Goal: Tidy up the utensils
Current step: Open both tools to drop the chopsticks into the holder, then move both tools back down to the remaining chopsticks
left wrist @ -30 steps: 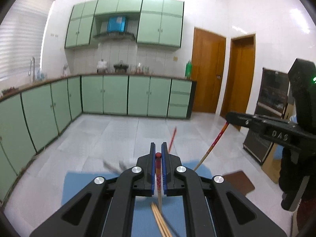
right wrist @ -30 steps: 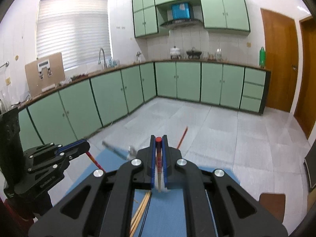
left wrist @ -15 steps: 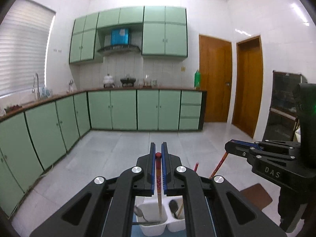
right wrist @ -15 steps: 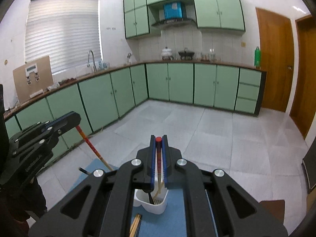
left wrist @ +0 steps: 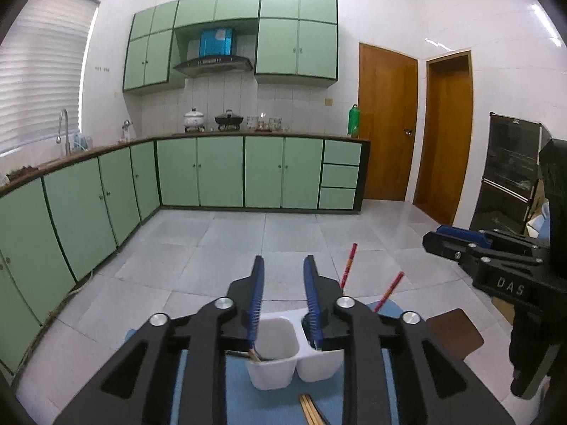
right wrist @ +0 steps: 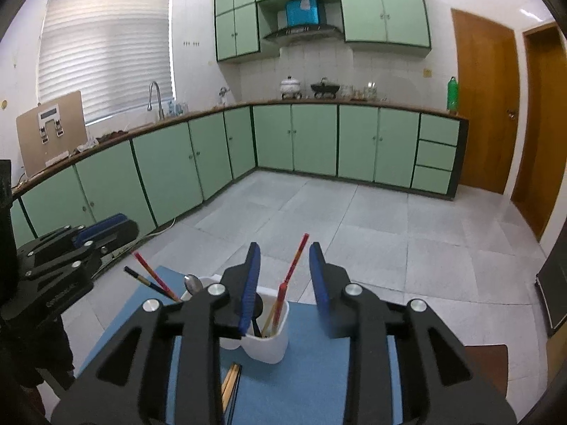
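Observation:
A white two-compartment utensil holder (left wrist: 283, 357) (right wrist: 267, 345) stands on a blue mat (right wrist: 312, 382). Red chopsticks (right wrist: 296, 262) (left wrist: 349, 262) stand in one compartment. A spoon (right wrist: 193, 283) and more chopsticks (right wrist: 149, 278) lean in the other. My left gripper (left wrist: 281, 301) is open and empty just above the holder. My right gripper (right wrist: 283, 283) is open and empty, its jaws either side of the red chopsticks. Loose wooden chopsticks (left wrist: 310, 409) (right wrist: 230, 382) lie on the mat in front of the holder.
Each gripper shows in the other's view: the right one (left wrist: 496, 269) at right, the left one (right wrist: 60, 265) at left. A brown pad (left wrist: 455, 333) lies right of the mat. Green cabinets (left wrist: 219, 170) line the kitchen walls beyond a tiled floor.
Both grippers have opened and let go of their red chopsticks, which now stand in the holder. Both views have risen and pulled back.

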`<state>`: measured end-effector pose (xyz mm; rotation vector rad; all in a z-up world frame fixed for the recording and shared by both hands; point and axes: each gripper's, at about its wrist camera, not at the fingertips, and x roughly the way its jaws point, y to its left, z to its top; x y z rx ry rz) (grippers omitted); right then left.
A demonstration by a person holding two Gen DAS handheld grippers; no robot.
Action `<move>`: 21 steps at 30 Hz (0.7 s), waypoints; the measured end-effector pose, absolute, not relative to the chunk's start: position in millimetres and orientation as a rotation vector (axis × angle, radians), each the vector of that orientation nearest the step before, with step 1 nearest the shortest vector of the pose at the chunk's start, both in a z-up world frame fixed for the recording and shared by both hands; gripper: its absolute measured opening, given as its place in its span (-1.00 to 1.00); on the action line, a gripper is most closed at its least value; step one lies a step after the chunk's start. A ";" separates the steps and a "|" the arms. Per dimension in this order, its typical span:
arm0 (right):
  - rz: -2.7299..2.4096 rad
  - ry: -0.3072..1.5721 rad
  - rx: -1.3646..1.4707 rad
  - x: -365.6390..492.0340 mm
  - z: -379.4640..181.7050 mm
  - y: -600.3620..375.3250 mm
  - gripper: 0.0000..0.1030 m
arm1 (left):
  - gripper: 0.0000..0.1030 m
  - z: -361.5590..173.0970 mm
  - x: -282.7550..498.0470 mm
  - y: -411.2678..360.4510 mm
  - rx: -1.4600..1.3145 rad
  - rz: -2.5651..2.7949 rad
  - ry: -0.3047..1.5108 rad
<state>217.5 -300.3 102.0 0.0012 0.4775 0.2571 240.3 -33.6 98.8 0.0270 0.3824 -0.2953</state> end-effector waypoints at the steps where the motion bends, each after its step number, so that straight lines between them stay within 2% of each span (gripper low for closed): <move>1: 0.258 0.472 0.002 209.2 101.0 -303.1 -0.30 | -0.43 98.9 227.2 -33.6 0.038 -0.294 0.373; 3: 0.257 0.460 0.001 186.4 95.3 -307.6 -0.17 | -0.27 98.0 212.6 -33.1 0.047 -0.294 0.366; 7: 0.259 0.471 0.014 146.1 69.0 -310.6 0.06 | -0.13 78.3 174.0 -31.5 0.039 -0.298 0.375; 12: 0.256 0.559 0.047 108.4 15.8 -309.2 0.09 | 0.00 32.7 141.4 -25.1 0.004 -0.275 0.441; 21: 0.223 0.742 0.093 69.5 -78.2 -294.5 0.09 | 0.00 -76.9 112.2 -12.6 -0.022 -0.229 0.687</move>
